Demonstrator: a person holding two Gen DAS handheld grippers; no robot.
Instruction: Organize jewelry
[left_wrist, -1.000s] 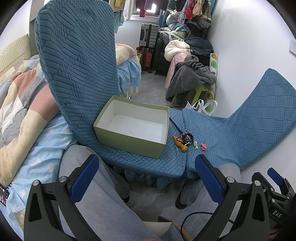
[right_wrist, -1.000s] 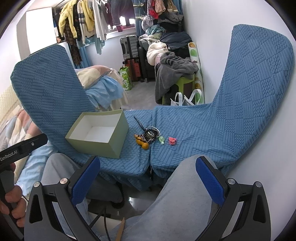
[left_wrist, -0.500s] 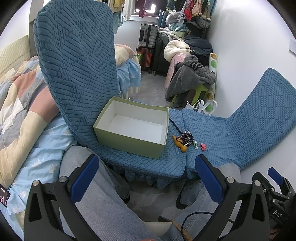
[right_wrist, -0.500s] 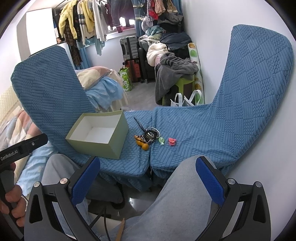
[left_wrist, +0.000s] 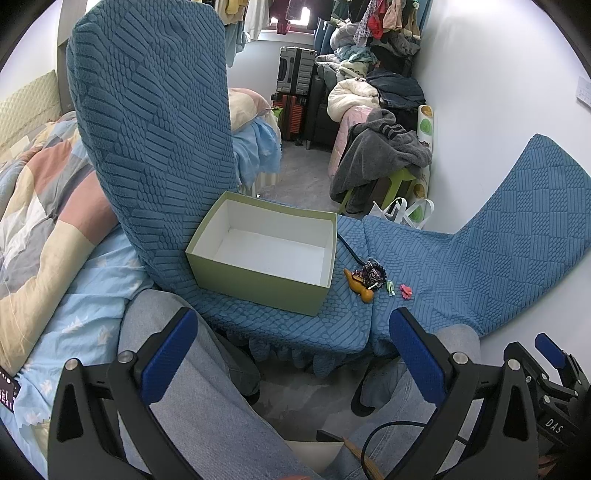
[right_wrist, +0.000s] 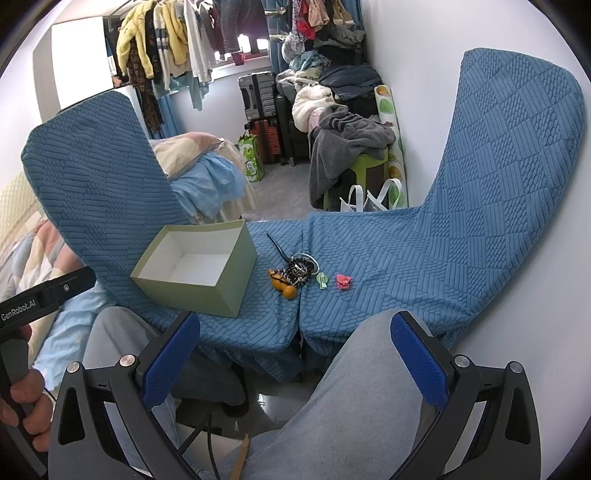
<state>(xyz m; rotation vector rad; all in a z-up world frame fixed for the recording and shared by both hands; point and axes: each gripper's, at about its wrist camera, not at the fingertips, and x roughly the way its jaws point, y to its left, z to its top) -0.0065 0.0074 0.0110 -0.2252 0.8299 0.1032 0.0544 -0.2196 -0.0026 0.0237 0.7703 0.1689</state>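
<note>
1. We see two seats under a blue textured cover (left_wrist: 424, 258), pushed together edge to edge; their backrests rise at left and right.
2. An open pale-green box (left_wrist: 264, 254) with a white, empty interior stands on the left seat, against its backrest.
3. The jewelry pile (right_wrist: 295, 275), a dark tangle of beads with an orange pendant and a black cord, lies on the cover just right of the box, near the seam between the seats. A small green clip (right_wrist: 322, 279) and a pink clip (right_wrist: 343, 281) lie just beside it, to the right.
4. Our left gripper (left_wrist: 293, 354) hangs above a grey-trousered knee, its blue pads spread wide and holding nothing.
5. Our right gripper (right_wrist: 295, 354) is likewise spread and empty, well short of the pile.
6. The room: a bed with a patchwork quilt (left_wrist: 40, 192) at left, hanging clothes (right_wrist: 162, 44) by the window, suitcases (right_wrist: 260, 96) and a grey garment heap (right_wrist: 347, 140) on a green stool against the white wall.
7. Legible writing: "GenRobot.AI" on the left tool's body (right_wrist: 22, 312), held by a hand (right_wrist: 29, 410); "DAS" on the right tool (left_wrist: 554, 424).
</note>
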